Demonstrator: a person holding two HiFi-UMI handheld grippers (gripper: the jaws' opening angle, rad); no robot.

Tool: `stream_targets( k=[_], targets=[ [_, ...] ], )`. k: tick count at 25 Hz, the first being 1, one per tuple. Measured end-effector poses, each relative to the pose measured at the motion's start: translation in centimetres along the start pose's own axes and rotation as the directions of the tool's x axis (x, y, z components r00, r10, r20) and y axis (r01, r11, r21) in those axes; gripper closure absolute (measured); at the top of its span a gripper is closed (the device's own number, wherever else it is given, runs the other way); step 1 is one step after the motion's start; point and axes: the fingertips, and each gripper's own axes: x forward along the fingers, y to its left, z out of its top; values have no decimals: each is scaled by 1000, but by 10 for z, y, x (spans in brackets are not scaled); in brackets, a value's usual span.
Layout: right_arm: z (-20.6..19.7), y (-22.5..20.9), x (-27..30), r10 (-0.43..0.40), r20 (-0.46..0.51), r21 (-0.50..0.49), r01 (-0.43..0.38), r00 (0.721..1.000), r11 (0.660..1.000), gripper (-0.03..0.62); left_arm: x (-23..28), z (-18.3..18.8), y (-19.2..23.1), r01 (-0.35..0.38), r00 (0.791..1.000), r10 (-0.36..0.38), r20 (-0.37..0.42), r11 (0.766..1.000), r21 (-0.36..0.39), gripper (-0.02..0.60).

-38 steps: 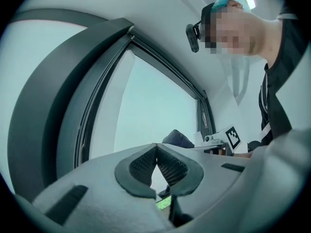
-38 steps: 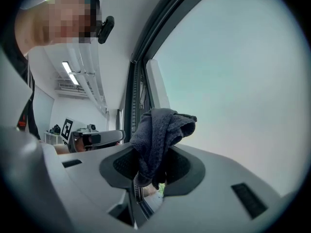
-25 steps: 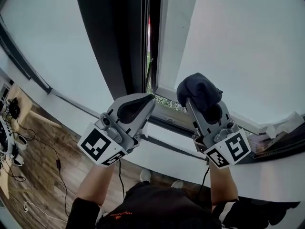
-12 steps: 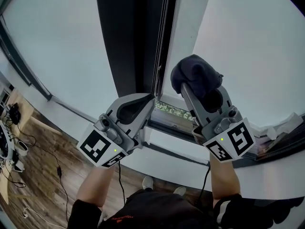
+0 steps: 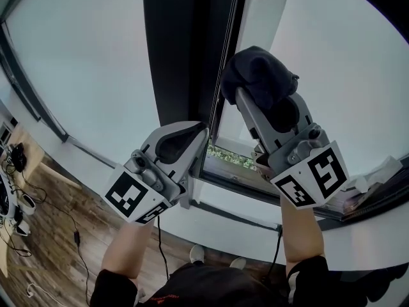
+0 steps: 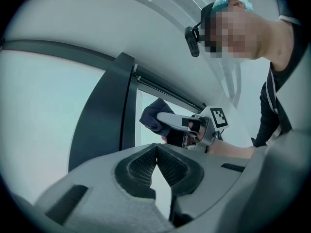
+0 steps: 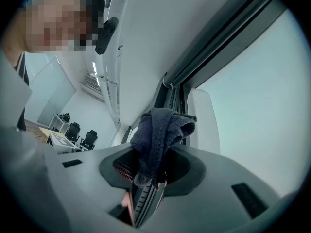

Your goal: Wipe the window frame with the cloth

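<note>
A dark blue-grey cloth [image 5: 259,75] is bunched in my right gripper [image 5: 246,98], which is shut on it. The cloth presses against the left edge of the white sash [image 5: 259,11], beside the dark vertical window frame [image 5: 185,50]. In the right gripper view the cloth [image 7: 158,135] hangs out of the jaws of the right gripper [image 7: 148,178], with the frame channel [image 7: 218,38] just beyond. My left gripper [image 5: 198,133] sits lower, near the frame's bottom corner, shut and holding nothing. The left gripper view shows its tips [image 6: 155,149] touching, with the cloth [image 6: 153,118] further off.
A white sill [image 5: 236,200] runs under the window, with loose white and dark items at its right end [image 5: 377,174]. Wooden floor with cables [image 5: 38,235] lies at lower left. Office chairs and desks [image 7: 73,130] stand behind the person.
My right gripper has carried the cloth upward along the sash edge. The left gripper has stayed near the frame's bottom corner.
</note>
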Motion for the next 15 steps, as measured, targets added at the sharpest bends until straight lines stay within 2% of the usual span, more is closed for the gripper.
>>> stream_targets(
  k=[9,15],
  targets=[
    [22,12,29,55,34,-39,-53,998,998,476,-5,17,11,-32,999,31,21,999,37,561],
    [33,11,42,58,43,-56,-56,997,997,476,-12,29,19,-55,998,53,35,997,51,561]
  ],
)
